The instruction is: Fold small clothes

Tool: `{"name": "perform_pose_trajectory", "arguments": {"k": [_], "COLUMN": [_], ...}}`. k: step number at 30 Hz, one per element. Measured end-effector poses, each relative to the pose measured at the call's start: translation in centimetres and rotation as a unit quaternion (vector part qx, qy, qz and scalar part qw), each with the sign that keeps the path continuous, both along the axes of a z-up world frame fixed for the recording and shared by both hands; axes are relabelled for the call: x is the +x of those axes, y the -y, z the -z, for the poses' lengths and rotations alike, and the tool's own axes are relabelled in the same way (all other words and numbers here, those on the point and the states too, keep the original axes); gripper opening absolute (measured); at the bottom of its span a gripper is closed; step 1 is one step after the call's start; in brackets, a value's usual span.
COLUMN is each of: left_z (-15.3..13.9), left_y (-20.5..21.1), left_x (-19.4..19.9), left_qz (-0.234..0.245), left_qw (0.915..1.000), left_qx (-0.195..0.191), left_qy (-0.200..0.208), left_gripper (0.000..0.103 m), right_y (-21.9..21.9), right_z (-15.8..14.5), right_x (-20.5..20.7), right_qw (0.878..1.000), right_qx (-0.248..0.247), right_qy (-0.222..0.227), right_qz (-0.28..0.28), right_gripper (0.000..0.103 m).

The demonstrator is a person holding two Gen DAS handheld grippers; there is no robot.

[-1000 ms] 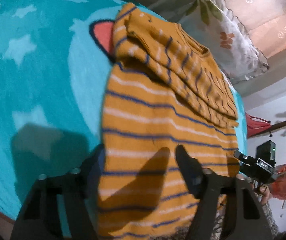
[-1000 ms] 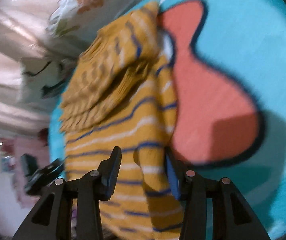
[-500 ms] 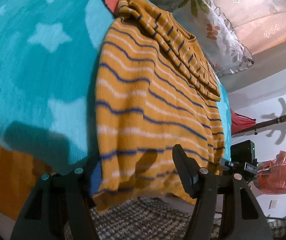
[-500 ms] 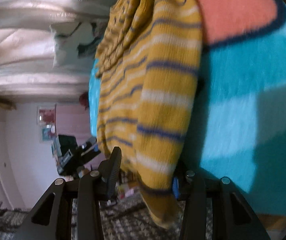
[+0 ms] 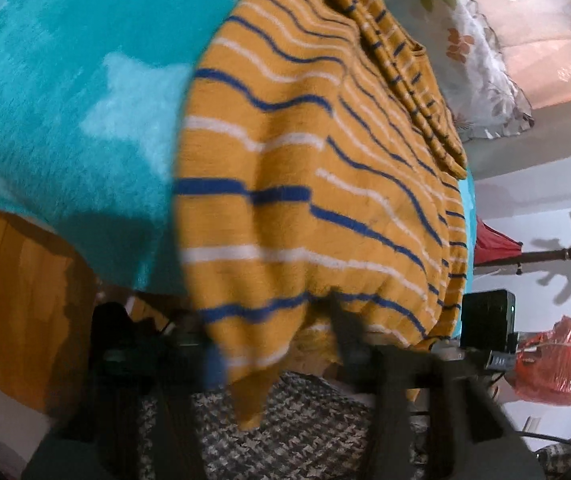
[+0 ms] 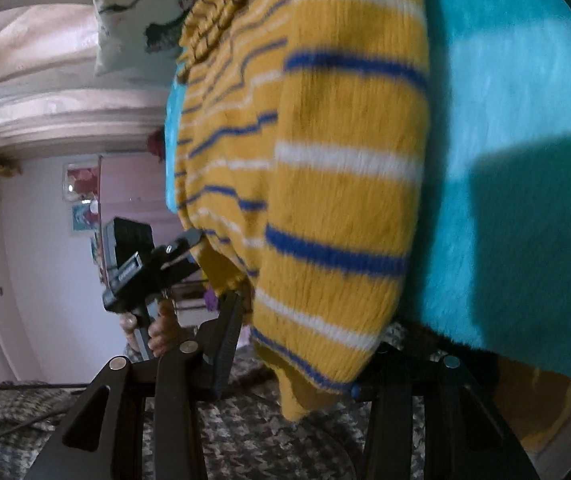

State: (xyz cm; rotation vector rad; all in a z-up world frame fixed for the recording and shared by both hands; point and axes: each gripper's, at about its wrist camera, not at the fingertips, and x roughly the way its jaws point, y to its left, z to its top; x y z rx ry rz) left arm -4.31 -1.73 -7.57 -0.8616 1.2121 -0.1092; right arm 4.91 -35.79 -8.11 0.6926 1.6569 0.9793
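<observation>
A mustard-yellow knit sweater point(image 5: 305, 184) with blue and white stripes lies on a teal blanket point(image 5: 65, 92), its hem hanging over the bed's front edge. Its sleeves are folded across the top. My left gripper point(image 5: 273, 344) is open at the hem; the cloth hangs between its blurred fingers. In the right wrist view the sweater point(image 6: 337, 184) drapes over my right gripper point(image 6: 297, 344), which is open around the hem's right corner. The left gripper point(image 6: 153, 264) also shows there, at the hem's other corner.
Floral pillows point(image 5: 481, 68) lie at the bed's far end. A wooden bed side point(image 5: 9, 296) and a checked rug point(image 5: 305, 432) are below the blanket's edge. A red plastic bag point(image 5: 553, 364) and a dark device point(image 5: 485, 316) are at the right.
Both grippers have pulled back and dropped from over the sweater to its hem at the bed's edge. The hem now hangs between the fingers of each one.
</observation>
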Motion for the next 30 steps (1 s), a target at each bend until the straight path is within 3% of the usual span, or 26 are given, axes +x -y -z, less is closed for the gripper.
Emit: {"name": "perform_pose_trajectory", "arguments": {"k": [2,4,5,7,11,14,18,23,27,30], "left_z": [-0.4,-1.2,-1.9,-3.4,-7.4,-10.2,-12.2,-11.5,-9.7,-8.6], "left_y": [-0.1,-0.1,-0.1,-0.3,-1.8,-3.5,-5.6,-7.3,-7.6,-8.3], "left_x": [-0.3,-0.4,-0.5,-0.5,0.0,1.8,7.2,17.0,24.0,28.1], "left_qz": [-0.009,-0.010,-0.012,-0.016,-0.042,-0.060,-0.080,-0.081,-0.066,-0.061], "left_qw": [0.9999,0.9997,0.9995,0.9993,0.9986,0.9962,0.9926,0.9913,0.9934,0.9951], "left_qx": [0.004,0.020,0.027,0.034,0.016,0.006,0.005,0.025,0.047,0.034], "left_qy": [-0.005,-0.010,-0.009,-0.003,0.029,0.062,0.091,0.100,0.082,0.070], "left_gripper": [0.017,0.012,0.011,0.010,0.010,0.010,0.009,0.009,0.008,0.009], "right_y": [-0.4,-0.8,-1.1,-1.7,-1.4,-1.0,-0.6,-2.2,-4.2,-4.1], "right_z": [0.0,-0.9,-1.5,-3.0,-7.0,-10.3,-12.4,-11.5,-9.3,-7.9], "right_x": [-0.3,-0.4,-0.3,0.0,1.9,5.3,11.4,19.9,24.7,27.6], "right_qw": [1.000,0.999,0.998,0.996,0.993,0.989,0.980,0.971,0.972,0.970], "right_qx": [-0.002,-0.004,-0.007,-0.014,0.027,0.062,0.082,0.036,0.009,-0.005], "right_qy": [0.004,0.026,0.038,0.068,0.105,0.135,0.163,0.177,0.149,0.121], "right_qz": [-0.016,-0.034,-0.041,-0.055,-0.038,0.008,0.082,0.155,0.183,0.213], "right_gripper": [0.047,0.035,0.021,0.013,0.012,0.012,0.012,0.012,0.013,0.016]}}
